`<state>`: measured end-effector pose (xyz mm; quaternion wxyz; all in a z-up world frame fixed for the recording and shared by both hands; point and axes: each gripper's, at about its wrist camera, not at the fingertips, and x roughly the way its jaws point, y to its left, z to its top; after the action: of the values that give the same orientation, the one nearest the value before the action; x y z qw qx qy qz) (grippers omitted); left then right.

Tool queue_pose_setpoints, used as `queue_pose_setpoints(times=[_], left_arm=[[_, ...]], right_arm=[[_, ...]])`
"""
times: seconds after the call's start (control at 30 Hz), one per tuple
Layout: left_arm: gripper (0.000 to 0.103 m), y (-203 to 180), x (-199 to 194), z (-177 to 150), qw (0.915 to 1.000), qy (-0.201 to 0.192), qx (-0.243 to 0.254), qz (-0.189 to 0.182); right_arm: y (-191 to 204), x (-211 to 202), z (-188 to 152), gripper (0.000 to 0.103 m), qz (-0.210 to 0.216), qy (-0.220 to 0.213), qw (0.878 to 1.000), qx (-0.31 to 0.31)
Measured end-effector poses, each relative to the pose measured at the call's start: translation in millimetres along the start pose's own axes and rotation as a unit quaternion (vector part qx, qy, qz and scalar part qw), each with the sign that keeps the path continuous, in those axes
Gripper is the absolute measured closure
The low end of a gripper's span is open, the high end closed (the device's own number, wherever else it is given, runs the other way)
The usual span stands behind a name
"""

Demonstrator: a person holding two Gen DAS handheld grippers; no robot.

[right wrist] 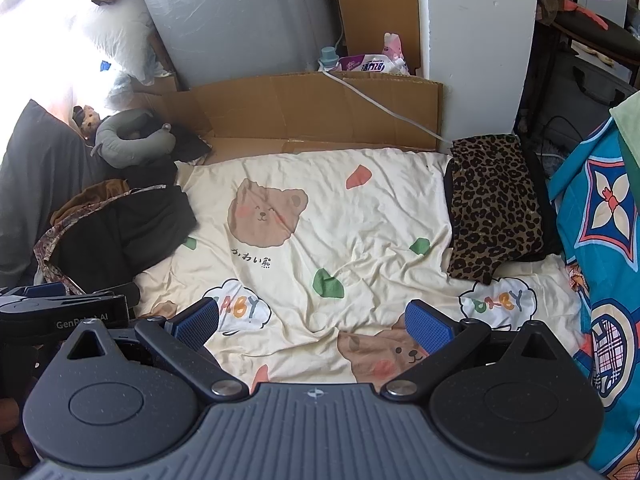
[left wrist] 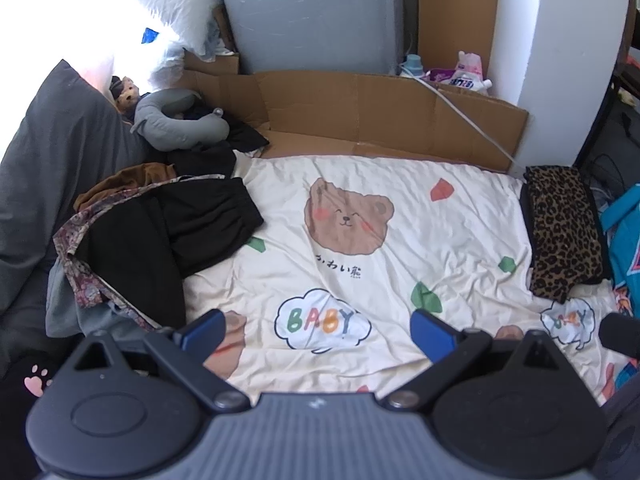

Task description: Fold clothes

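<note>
While both tools hover above the bed holding nothing, the left gripper (left wrist: 316, 330) has its blue fingers spread wide, and the right gripper (right wrist: 312, 326) stands spread just as wide, each looking forward over the cream bear-print sheet (left wrist: 400, 240). That bare middle stretch of sheet, at about 12 o'clock from either gripper, probably serves as the working surface, since it is flat and free of cloth. Out at 10 o'clock lies a loose heap of clothes (left wrist: 160, 232): black garments (right wrist: 120, 228) on top, a patterned floral piece (left wrist: 80, 236) trailing from under them, and a brown one (left wrist: 120, 184) behind, all rumpled and overlapping. At 2 o'clock, against the far right edge of the sheet, a leopard-print garment (right wrist: 492, 204) lies squared up in a neat rectangle with something black under it, apart from the heap; it already lies as folded clothing would. Beyond the heap rest a grey neck pillow (left wrist: 176, 120) and flattened cardboard (left wrist: 360, 112). With one folded stack and one rumpled heap, I judge the folding is partway through.
</note>
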<state>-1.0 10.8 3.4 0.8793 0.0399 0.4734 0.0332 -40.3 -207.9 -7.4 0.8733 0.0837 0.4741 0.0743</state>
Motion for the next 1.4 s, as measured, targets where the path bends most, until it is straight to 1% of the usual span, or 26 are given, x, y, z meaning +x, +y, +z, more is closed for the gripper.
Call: queue_pose_setpoints(times=[0.5,0.57,0.7,0.87,1.03,1.13,1.23,1.4], left_arm=[[0.003,33.2,-6.9,1.8,0.9992,-0.018,-0.033,-0.010],[0.001,36.7,-8.2,0.9,0.9990,-0.022,-0.038,-0.006],[0.001,30.1,-6.2,2.6,0.9993,-0.014,-0.032,-0.011],[0.001,34.9,-5.8,0.8,0.9993,-0.014,-0.030,-0.014],[0.001,28.1,-4.0,1.6,0.9994,-0.011,-0.030,-0.010],[0.001,27.4,-5.4,1.2,0.9994,-0.014,-0.028,-0.014],[0.001,21.0,-5.8,2.3,0.9995,-0.013,-0.026,-0.012],[0.001,20.9,-5.2,4.2,0.9995,-0.006,-0.031,-0.004]], right_arm=[[-0.4,0.6,-0.8,0.001,0.003,0.004,1.000,-0.001],[0.3,0.7,-0.9,0.001,0.004,0.004,1.000,-0.001],[-0.8,1.1,0.0,0.001,0.006,0.005,1.000,0.002],[-0.1,0.8,-0.4,0.001,0.009,0.005,1.000,0.004],[-0.9,1.4,0.2,0.001,0.010,0.005,1.000,0.004],[1.3,0.9,0.5,0.001,0.010,0.006,1.000,0.004],[0.3,0.8,0.6,0.001,0.011,0.005,1.000,0.005],[-0.1,1.0,0.9,0.001,0.012,0.006,1.000,0.006]])
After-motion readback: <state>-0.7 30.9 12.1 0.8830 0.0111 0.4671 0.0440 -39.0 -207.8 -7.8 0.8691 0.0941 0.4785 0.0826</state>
